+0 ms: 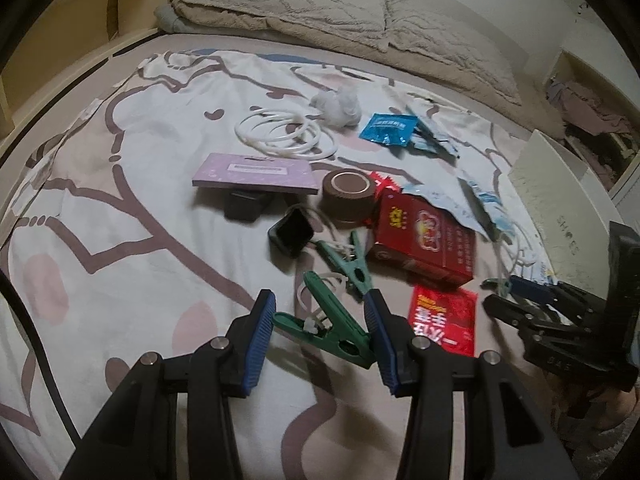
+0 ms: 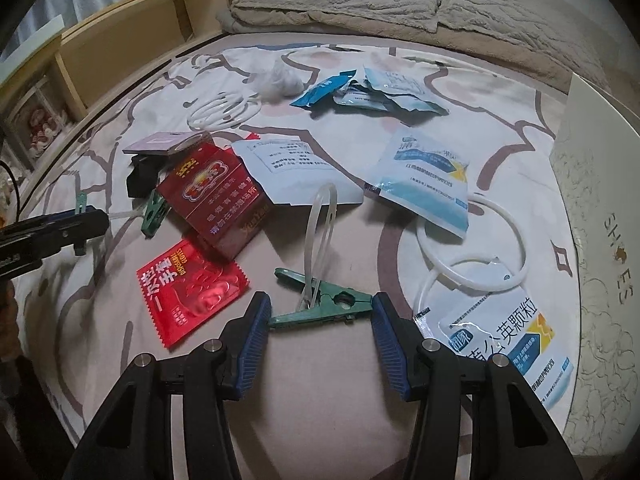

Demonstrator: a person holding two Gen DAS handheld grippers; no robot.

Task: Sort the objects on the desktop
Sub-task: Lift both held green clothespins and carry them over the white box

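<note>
Gripping green clips: left gripper [image 1: 320,332] clamps one clip [image 1: 326,326], right gripper [image 2: 320,322] clamps another [image 2: 324,306], lower centre; lift straight, minding ties.

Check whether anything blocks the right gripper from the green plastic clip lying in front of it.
Nothing visible blocks it. The green plastic clip already spans the gap of the right gripper, between its blue ribbed fingers, on bare bedsheet. Only the clip's own white loop is attached.

Clips [image 2: 320,306] green. Carton [image 2: 218,200] deep red with gold print. Flat sachet [image 2: 190,292] bright red, white lettering. Bed cover [image 1: 132,264] white with brown outlines and pink patches. Card [image 1: 256,170] lilac. Tape roll [image 1: 348,194] brown. Rings [image 2: 472,242] white.
</note>
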